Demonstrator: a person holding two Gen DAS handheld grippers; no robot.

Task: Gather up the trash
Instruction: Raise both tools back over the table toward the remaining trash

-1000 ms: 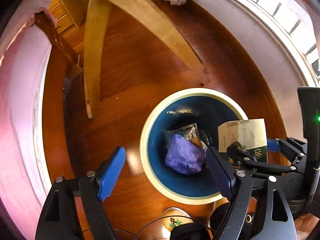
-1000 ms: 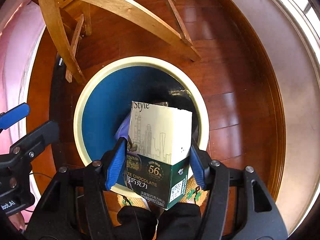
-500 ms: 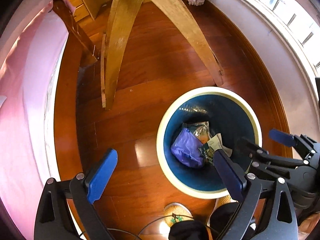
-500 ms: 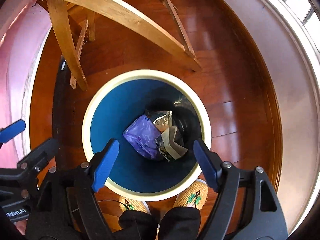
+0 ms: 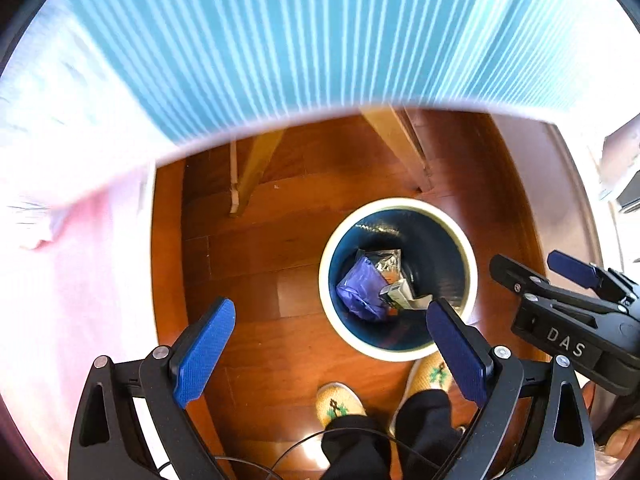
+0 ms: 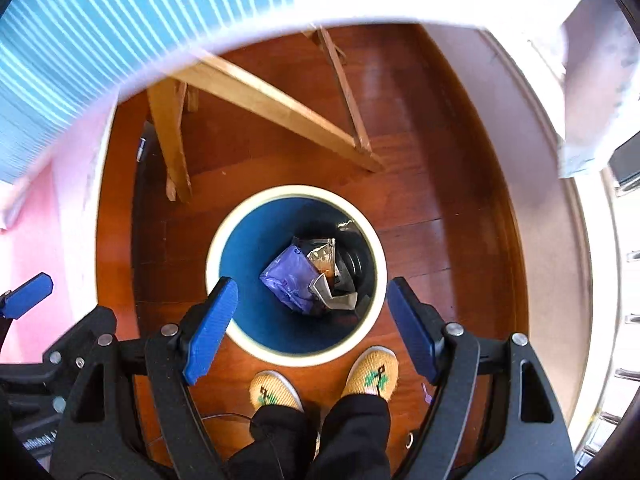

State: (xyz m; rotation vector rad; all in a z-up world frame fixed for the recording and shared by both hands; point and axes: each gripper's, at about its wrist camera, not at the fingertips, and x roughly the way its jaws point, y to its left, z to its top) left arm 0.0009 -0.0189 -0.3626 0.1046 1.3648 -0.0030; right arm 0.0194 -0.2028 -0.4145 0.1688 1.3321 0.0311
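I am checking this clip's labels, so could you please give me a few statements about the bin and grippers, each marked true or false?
1. The right gripper holds the chocolate box. False: its fingers are empty; the chocolate box lies in the bin.
2. A purple bag lies in the bin. True.
3. The bin stands on a carpet. False: it stands on the wooden floor.
4. The left gripper is open and empty. True.

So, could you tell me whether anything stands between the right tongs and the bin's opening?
Nothing visible does. The right tongs are open and empty above the bin, whose mouth is uncovered. A purple bag, a foil wrapper and a carton lie at its bottom.
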